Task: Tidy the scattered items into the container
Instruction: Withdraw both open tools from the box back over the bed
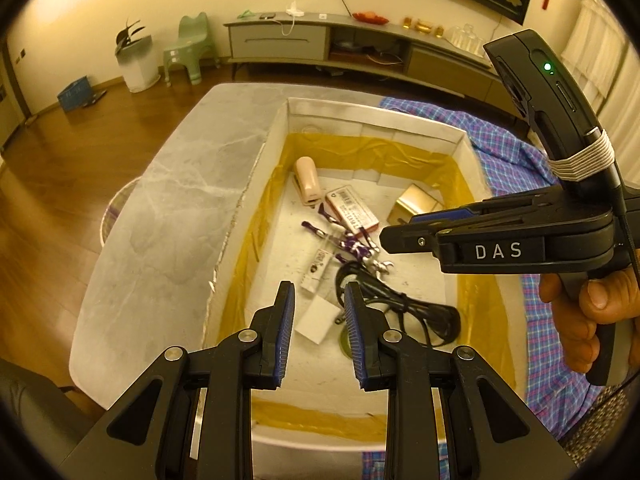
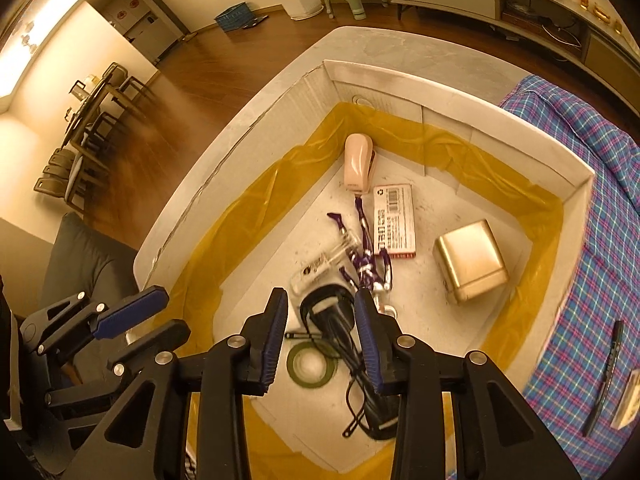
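I hold both tools over the open container [image 1: 460, 136], a white box lined with yellow tape that fills the middle of both frames on the table [image 1: 168, 184]. My left hand-held gripper [image 1: 320, 320] hangs spread and empty at the bottom centre of its view, and my right hand-held gripper [image 2: 322, 336] is likewise spread and empty, with the black cable bundle [image 2: 336, 320] lying on the box floor below the gap between its fingers. Most items already lie inside: a pink stapler [image 2: 358, 164] in the far corner, a labelled packet [image 2: 394, 220], a gold tin [image 2: 470, 266], a purple lanyard [image 2: 366, 256] and a tape roll [image 2: 312, 364]. I judge the job nearly done; a dark pen [image 2: 606, 376] rests outside on the plaid cloth [image 2: 580, 152] at the right edge, probably the next pickup.
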The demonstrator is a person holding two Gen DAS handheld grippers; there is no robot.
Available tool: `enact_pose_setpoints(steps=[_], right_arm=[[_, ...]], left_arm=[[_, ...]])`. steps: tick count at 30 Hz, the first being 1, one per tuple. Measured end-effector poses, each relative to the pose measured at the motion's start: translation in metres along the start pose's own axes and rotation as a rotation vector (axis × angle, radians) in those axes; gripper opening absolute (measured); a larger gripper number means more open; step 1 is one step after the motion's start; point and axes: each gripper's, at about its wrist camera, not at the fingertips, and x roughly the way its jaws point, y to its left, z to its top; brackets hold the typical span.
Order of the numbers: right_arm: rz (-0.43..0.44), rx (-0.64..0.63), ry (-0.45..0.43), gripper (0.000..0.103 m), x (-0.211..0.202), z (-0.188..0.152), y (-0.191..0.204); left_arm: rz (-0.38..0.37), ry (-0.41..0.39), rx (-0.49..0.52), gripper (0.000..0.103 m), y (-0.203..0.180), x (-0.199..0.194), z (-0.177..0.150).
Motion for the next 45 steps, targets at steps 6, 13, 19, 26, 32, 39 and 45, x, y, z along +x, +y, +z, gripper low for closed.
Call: enact_pose_setpoints(steps=[6,13,19,26,32,39,45], right_arm=[[0.027,-0.028,-0.027,0.039,-0.018,-0.014,0.004],[0.045,-0.079,-0.069,0.04,-0.042,-0.034,0.006],[0.072,-0.124,-0.149,0.04,-0.065,-0.056,0.006],[0.111,-0.146,-0.29,0.044,-0.093,-0.094,-0.006],[0.105,-0.14,-0.382,0.05,-0.123,-0.131,-0.03],[0.02,-0.125,-0.439,0.05,-0.149,-0.179,-0.075],[-0.077,-0.088,-0.459,0.061,-0.164,-0.208,-0.124]], left_arm=[[0.013,0.001,0.018,0.027,-0.016,-0.01,-0.005],[0.022,-0.001,0.038,0.029,-0.036,-0.02,-0.009],[0.003,-0.064,0.062,0.032,-0.054,-0.037,-0.019],[0.019,-0.167,0.127,0.034,-0.082,-0.058,-0.033],[-0.061,-0.211,0.195,0.038,-0.124,-0.073,-0.045],[-0.201,-0.153,0.26,0.041,-0.187,-0.057,-0.054],[-0.275,-0.1,0.262,0.044,-0.238,-0.027,-0.049]])
